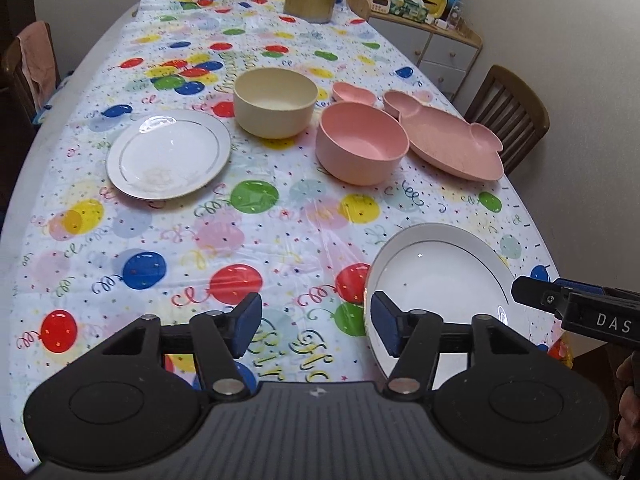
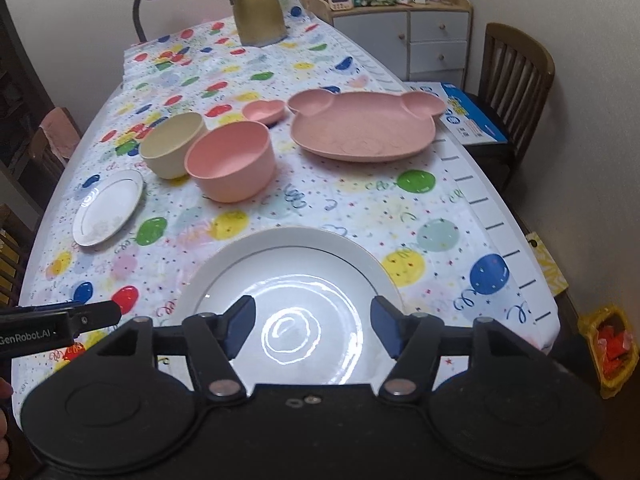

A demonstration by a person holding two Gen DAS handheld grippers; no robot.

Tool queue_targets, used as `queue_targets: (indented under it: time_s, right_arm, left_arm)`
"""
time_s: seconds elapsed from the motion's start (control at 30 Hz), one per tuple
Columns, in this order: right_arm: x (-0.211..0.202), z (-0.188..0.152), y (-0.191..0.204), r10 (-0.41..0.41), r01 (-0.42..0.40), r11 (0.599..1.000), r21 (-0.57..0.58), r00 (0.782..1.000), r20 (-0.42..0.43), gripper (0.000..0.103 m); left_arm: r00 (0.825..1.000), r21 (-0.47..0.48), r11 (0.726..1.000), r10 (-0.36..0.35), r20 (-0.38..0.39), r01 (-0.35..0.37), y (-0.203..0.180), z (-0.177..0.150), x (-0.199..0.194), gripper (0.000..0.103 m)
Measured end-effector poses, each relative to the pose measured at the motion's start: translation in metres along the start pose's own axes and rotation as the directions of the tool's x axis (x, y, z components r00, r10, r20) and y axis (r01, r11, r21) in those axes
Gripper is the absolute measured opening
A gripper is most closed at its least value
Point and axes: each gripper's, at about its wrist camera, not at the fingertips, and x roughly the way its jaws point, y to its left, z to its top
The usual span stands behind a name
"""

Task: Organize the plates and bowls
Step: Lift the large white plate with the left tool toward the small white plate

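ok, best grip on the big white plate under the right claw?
Take the large white plate by its near rim, coming in low from the near table edge. It lies flat, so only the thin raised rim fits between the open right claw fingers.

Two white plates [image 1: 168, 154] [image 2: 304, 300], two round bowls [image 1: 275, 107] [image 1: 362, 142], one bear-shaped pink plate [image 2: 360, 126], one small heart-shaped dish [image 2: 265, 111].
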Motion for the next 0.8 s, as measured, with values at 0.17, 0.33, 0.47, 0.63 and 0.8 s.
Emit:
queue_targets:
  time_s: [0.17,0.33,0.47,0.63,0.8]
  right_arm:
    - [-0.009,0.004,0.026,0.030,-0.028,0.999,-0.042,0.999,0.039,0.074]
    - [-0.015,0.010,0.048,0.070,-0.064,0.994,-0.091,0.995,0.070,0.083]
    - [-0.014,0.014,0.067,0.107,-0.096,0.987,-0.130,0.991,0.082,0.089]
    - [-0.010,0.021,0.087,0.146,-0.129,0.980,-0.154,0.984,0.103,0.100]
    - [0.002,0.032,0.107,0.171,-0.150,0.970,-0.194,0.980,0.098,0.102]
  left_arm:
    - [0.999,-0.010,1.000,0.017,0.042,-0.017,0.014,0.002,-0.018,0.063]
    - [0.996,-0.019,0.999,0.045,0.073,-0.044,0.027,0.001,-0.030,0.069]
    - [0.993,-0.046,0.997,0.070,0.091,-0.066,0.040,0.002,-0.037,0.071]
    - [0.988,-0.084,0.992,0.108,0.110,-0.099,0.058,0.008,-0.040,0.077]
    - [0.983,-0.117,0.985,0.139,0.116,-0.126,0.077,0.016,-0.039,0.077]
